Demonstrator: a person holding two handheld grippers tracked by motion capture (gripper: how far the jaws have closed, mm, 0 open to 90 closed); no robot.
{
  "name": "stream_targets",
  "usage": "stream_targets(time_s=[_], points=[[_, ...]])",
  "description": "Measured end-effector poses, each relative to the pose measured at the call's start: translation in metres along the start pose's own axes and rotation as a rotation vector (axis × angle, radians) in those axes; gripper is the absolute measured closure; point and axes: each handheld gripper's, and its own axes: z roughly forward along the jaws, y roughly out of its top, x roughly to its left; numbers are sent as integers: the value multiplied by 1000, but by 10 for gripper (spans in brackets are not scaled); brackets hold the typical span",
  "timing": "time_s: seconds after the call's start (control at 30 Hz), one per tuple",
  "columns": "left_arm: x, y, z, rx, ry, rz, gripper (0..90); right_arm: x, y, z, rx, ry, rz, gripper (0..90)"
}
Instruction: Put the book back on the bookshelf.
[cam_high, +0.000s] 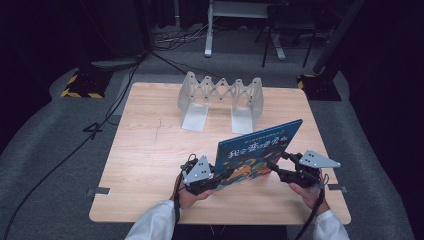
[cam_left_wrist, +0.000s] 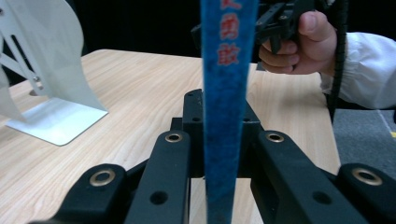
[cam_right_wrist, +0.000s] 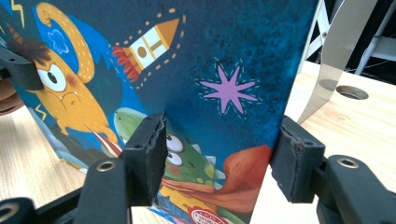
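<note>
While the left gripper (cam_high: 220, 176) clamps the book (cam_high: 257, 150) upright, the right gripper (cam_high: 272, 167) gapes.

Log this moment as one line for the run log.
left gripper: shut on book spine | right gripper: open at cover | book: upright | bookend rack: behind

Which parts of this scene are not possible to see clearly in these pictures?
- High view: the book's title characters are too small to read.
- Left gripper view: the book's spine hides whatever lies behind it, and the top edge cuts its lettering.
- Right gripper view: the cover hides most of the metal book rack; whether the right gripper touches the book is unclear.
</note>
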Motion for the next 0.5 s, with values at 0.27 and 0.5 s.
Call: stream_targets(time_s=[0.27, 0.5], points=[[4, 1, 5, -30, 2, -15, 798, -4, -1, 0, -10, 0, 31, 427], [5, 1, 8, -23, -5, -12, 795, -2, -1, 1, -11, -12, 23, 432]])
